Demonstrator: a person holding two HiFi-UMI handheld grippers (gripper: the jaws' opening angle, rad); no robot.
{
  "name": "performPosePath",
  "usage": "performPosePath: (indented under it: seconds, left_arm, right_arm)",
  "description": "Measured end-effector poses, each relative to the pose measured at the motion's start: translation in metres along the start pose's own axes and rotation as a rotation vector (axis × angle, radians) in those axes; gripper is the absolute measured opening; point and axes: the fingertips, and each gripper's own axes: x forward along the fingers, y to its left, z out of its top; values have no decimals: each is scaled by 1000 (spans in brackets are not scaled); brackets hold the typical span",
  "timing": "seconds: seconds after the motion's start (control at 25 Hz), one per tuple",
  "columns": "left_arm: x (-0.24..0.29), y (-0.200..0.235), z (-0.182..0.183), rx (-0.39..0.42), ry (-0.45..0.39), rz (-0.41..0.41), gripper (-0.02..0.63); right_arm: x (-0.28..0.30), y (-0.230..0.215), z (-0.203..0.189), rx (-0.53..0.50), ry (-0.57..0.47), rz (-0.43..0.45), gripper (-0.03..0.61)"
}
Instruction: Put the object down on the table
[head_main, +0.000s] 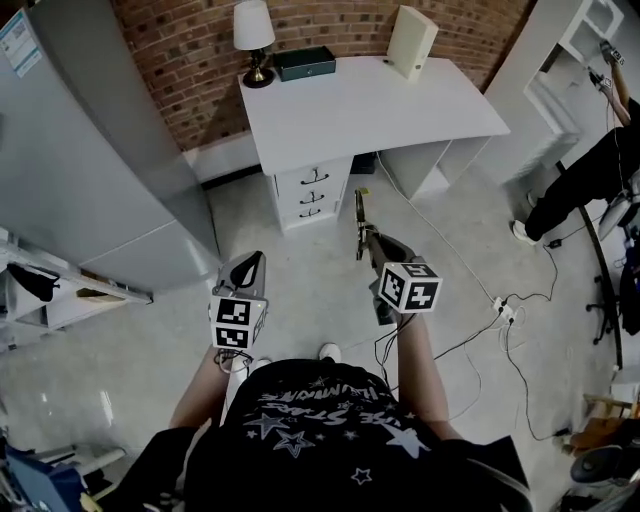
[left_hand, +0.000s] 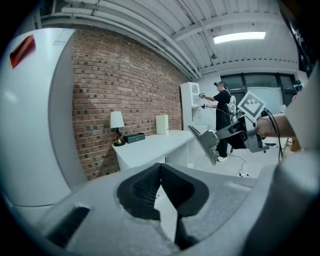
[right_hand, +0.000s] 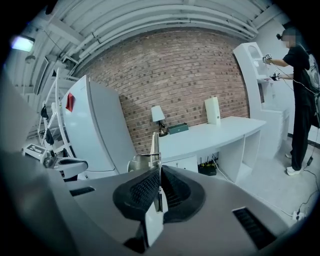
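My right gripper (head_main: 372, 242) is shut on a thin metal utensil (head_main: 359, 218) that sticks out forward past its jaws. In the right gripper view the utensil's narrow handle (right_hand: 155, 147) rises from between the closed pads, with a round shiny part to its left. My left gripper (head_main: 247, 266) is shut with nothing in it; its pads (left_hand: 150, 182) meet in the left gripper view. Both grippers hang over the floor, in front of the white desk (head_main: 400, 115) and well short of it. The right gripper (left_hand: 206, 143) also shows in the left gripper view.
On the desk's far edge stand a lamp (head_main: 253, 38), a dark box (head_main: 305, 63) and a pale upright box (head_main: 411, 40). A grey fridge (head_main: 90, 150) fills the left. Cables and a power strip (head_main: 503, 310) lie on the floor at right, near another person (head_main: 585, 175).
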Motion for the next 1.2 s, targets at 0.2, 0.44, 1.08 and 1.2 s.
performPosePath:
  seconds: [0.2,0.44,1.08,1.2]
  left_arm:
    - [11,-8,20,-13,-31,60,20]
    - [11,-11,28,-13,-23,112,20]
    - [151,85,26,-75,1,53,20]
    - [190,108,37,-71,3,23,20]
  right_arm:
    - [6,-31,14,-60,14,19,9]
    - [23,-43,29,-105,20,63,9]
    - [140,-75,79,-146,75,-10,9]
    - [174,-82,100,-158,87,-33,9]
